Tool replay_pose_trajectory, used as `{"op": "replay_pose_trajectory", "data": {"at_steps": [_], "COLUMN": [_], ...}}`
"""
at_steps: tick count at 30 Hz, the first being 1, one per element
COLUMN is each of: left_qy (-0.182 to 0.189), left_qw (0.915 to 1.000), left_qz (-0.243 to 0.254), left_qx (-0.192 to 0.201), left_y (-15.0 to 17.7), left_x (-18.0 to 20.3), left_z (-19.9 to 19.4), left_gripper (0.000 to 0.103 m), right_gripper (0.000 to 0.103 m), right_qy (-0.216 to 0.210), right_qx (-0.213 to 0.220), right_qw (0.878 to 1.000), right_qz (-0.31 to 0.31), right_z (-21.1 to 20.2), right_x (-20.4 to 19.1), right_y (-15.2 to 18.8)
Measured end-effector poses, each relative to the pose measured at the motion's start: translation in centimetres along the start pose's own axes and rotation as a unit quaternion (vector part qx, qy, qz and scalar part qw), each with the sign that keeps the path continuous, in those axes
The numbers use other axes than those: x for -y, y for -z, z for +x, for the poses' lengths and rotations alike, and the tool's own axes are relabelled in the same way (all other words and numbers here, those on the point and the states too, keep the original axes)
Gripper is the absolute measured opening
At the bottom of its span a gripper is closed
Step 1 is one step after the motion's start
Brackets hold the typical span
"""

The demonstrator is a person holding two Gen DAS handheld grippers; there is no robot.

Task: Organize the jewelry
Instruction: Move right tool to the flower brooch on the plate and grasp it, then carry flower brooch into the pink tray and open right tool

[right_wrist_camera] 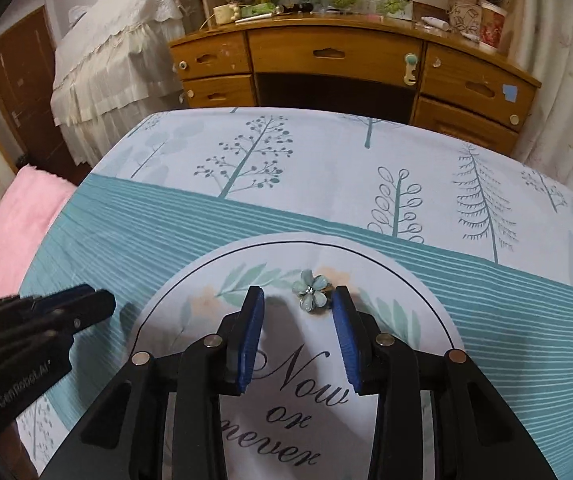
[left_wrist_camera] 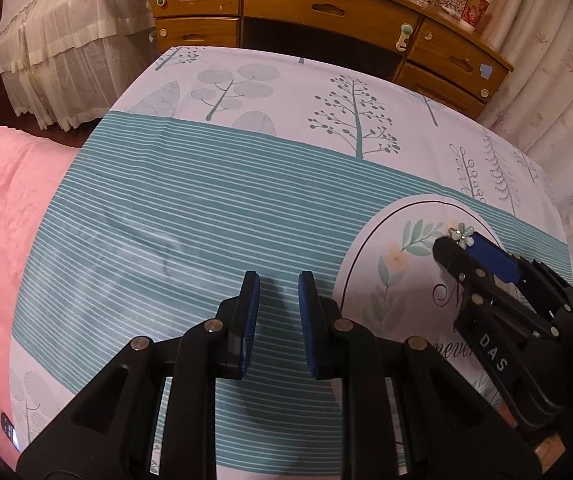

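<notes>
Currently my right tongs (right_wrist_camera: 298,300) gape around the flower brooch (right_wrist_camera: 310,291) lying on the bedsheet (right_wrist_camera: 246,232); left tongs (left_wrist_camera: 279,285) released, idle. I should centre, then clench gently.

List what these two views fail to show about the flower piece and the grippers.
- Flower piece: its back and any pin or clip are hidden underneath it in the right wrist view; too small to tell the type.
- Left wrist view: the right gripper covers most of the flower; contact cannot be judged.
- Right wrist view: the left gripper is cut off by the frame edge, its finger gap hidden.
</notes>
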State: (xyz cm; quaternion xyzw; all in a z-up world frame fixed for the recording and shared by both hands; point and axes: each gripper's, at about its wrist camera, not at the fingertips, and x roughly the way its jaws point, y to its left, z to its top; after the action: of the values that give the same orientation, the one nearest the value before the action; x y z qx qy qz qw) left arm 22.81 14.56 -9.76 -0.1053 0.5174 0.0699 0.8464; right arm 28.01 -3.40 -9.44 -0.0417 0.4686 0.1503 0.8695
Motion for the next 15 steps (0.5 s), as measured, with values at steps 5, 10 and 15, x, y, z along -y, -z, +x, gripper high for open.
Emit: {"op": "replay_pose_trajectory", "data": {"at_steps": [5, 10, 15], "left_qy": [0.006, 0.005, 0.000], "left_qw": [1.0000, 0.9998, 0.9991], "left_qz": [0.002, 0.017, 0.041], "left_qx": [-0.004, 0.001, 0.008], "left_y": [0.4, 1.1, 2.1], "left_x": [0.1, 0.3, 0.4], "left_z": [0.1, -1.3, -4.0], "left_gripper": [0.017, 0.017, 0.017], "right_gripper": [0.019, 0.017, 0.017], "right_qy": [0.011, -0.017, -0.045], "right_qx": [-0.002, 0.002, 0.022], "right_qw": [1.000, 1.000, 0.999], "right_qz": [0.003, 0.008, 0.000], "right_z": [0.2, -1.5, -6.0], "right_x": [0.2, 0.5, 0.8], "right_y": [-0.3, -0.2, 0.7]}}
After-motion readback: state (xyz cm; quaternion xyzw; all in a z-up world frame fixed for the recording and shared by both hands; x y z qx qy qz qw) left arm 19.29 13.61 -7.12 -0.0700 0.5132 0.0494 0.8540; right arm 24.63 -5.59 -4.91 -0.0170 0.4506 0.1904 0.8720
